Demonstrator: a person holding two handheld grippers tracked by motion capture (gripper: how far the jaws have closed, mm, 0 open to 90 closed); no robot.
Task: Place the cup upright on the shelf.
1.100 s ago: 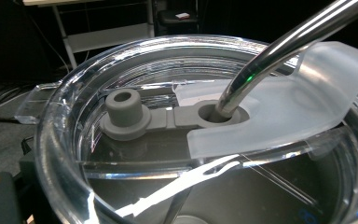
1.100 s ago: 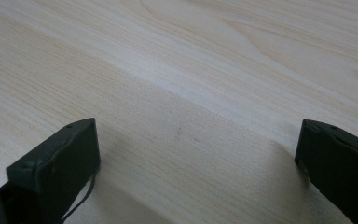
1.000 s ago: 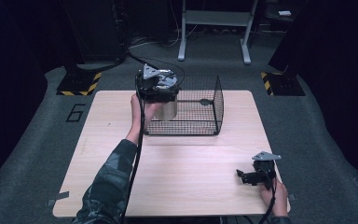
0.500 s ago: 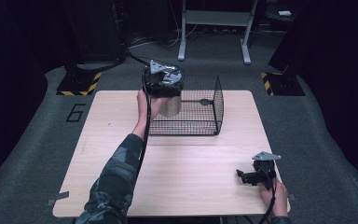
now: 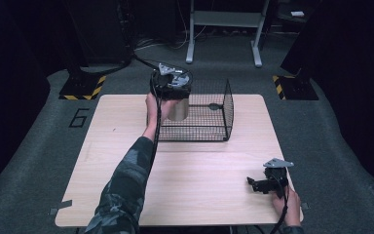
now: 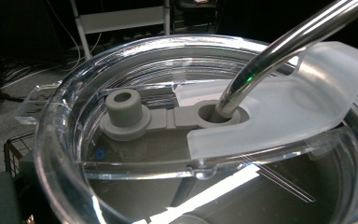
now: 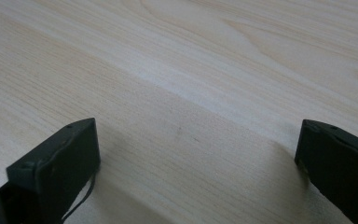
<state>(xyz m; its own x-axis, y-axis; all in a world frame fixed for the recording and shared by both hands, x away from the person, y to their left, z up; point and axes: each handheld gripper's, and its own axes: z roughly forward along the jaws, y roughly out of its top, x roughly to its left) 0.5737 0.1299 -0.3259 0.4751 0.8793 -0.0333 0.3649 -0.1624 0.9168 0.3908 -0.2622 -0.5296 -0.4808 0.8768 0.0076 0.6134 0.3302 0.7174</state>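
- The steel tumbler [image 5: 177, 108] with a clear plastic lid [image 6: 135, 140] and metal straw [image 6: 279, 51] stands at the left end of the black wire basket [image 5: 226, 105] on the wooden table [image 5: 126, 161].
- It looks rigid, smooth-walled and fairly heavy; a hold on the body below the lid seems safest.
- The left gripper [image 5: 169, 84] sits right atop it; whether its jaws clamp cannot be told.
- The right gripper [image 5: 263, 184] rests spread wide, well apart.

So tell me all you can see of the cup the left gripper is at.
The cup is a silvery metal tumbler, upright at the left end of the wire basket. It has a clear plastic lid with a grey stopper and a metal straw through it. The left gripper sits over its top.
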